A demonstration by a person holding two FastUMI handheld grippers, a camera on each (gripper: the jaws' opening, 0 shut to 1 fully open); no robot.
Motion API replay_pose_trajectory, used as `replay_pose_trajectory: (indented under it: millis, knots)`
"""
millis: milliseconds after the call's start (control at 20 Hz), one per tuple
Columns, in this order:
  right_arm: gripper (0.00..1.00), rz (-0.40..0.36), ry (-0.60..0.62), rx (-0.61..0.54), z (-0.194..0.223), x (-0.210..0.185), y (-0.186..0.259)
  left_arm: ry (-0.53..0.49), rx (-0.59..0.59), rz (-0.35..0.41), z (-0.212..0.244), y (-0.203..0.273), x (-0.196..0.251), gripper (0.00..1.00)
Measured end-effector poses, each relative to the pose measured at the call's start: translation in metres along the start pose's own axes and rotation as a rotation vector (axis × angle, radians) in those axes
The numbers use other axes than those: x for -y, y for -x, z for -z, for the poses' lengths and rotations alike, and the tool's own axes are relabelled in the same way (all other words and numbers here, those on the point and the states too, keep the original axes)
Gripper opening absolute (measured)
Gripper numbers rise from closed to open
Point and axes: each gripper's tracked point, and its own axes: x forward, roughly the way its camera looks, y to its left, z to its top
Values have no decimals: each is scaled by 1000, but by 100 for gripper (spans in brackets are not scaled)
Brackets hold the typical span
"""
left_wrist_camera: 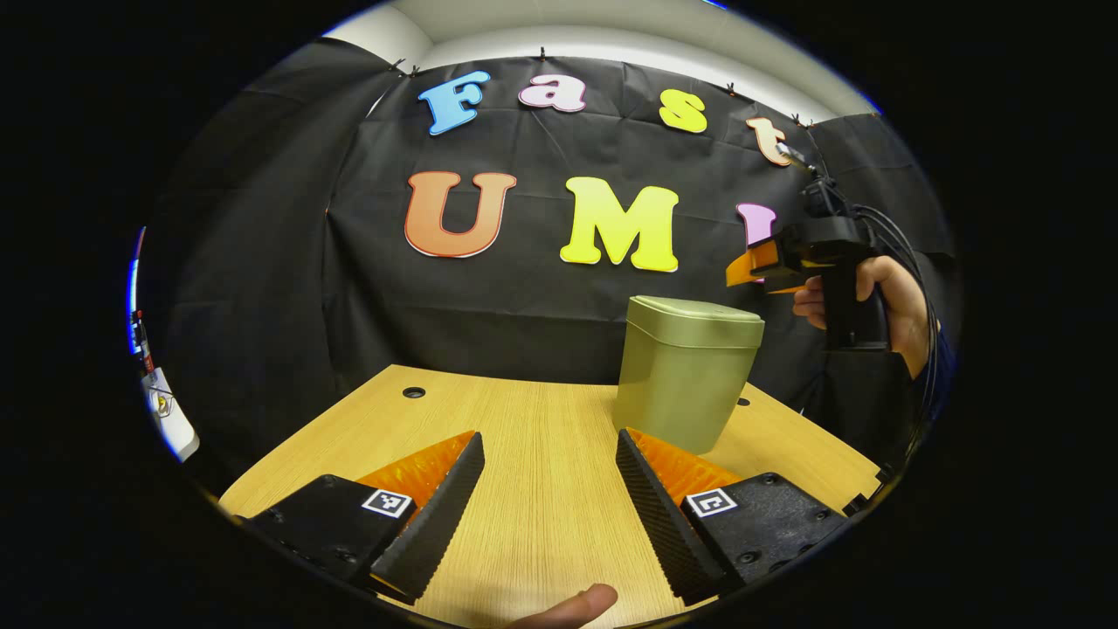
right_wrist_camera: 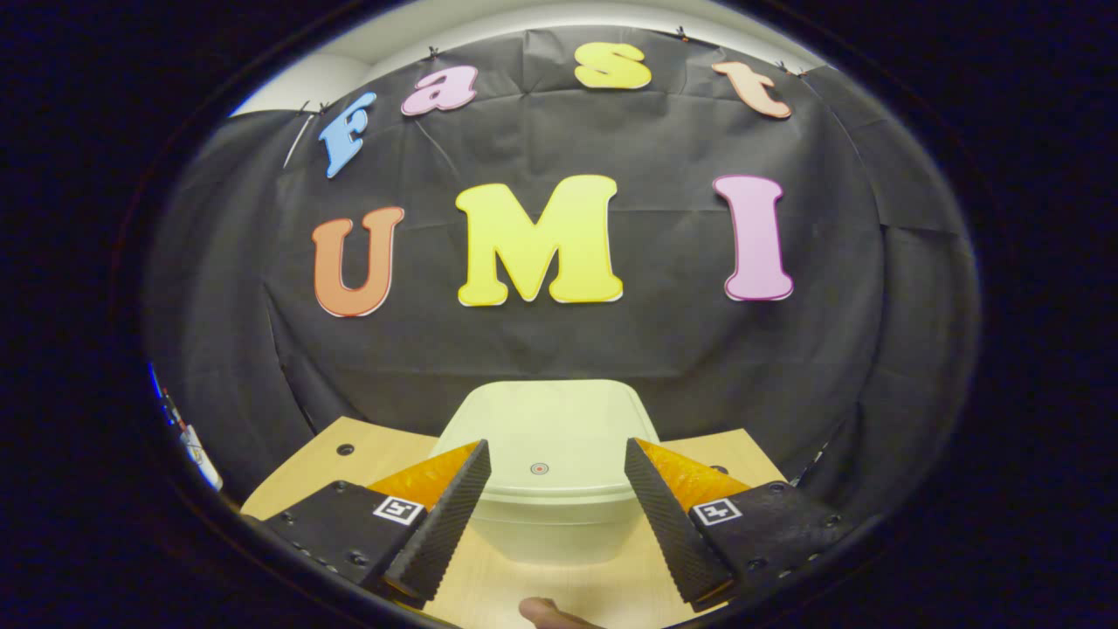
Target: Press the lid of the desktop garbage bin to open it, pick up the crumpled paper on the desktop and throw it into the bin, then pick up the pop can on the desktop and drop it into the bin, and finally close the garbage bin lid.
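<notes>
A pale green desktop garbage bin (left_wrist_camera: pixel 686 376) stands upright near the far edge of a light wooden table (left_wrist_camera: pixel 524 454), in front of the black cloth wall, with its lid (right_wrist_camera: pixel 541 445) lying flat and shut. In the left gripper view, the right gripper (left_wrist_camera: pixel 742 266) is held in a hand (left_wrist_camera: pixel 873 301) above the bin and just to one side of its top, fingers pointing toward the lid. In the right gripper view that gripper (right_wrist_camera: pixel 552 511) looks down on the lid from above, its jaws spread wide with nothing between them, framing a small round mark (right_wrist_camera: pixel 539 468) near the lid's front, probably the spot to press. It seems poised for that press. The left gripper (left_wrist_camera: pixel 548 502) hovers low over bare table on the near side of the bin, jaws also wide and empty, likely waiting.
</notes>
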Motion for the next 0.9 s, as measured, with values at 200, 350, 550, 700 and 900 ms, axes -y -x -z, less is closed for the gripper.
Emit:
replay_pose_trajectory:
  millis: [200, 350, 550, 700, 900]
  knots:
    - [96, -6, 49, 85, 9, 10, 64, -4, -2, -23, 14, 25, 7, 98]
    - [96, -6, 85, 137, 32, 16, 119, -2, -1, -33, 21, 46, 9, 98]
    - [96, -28, 134, 207, 65, 18, 192, -9, 41, -56, 10, 69, 8, 98]
    - [95, -40, 105, 243, 91, 19, 241, -12, 74, -51, -4, 86, 15, 98]
    - [95, -84, 64, 213, 145, 16, 282, -32, 123, -40, -16, 105, 24, 98]
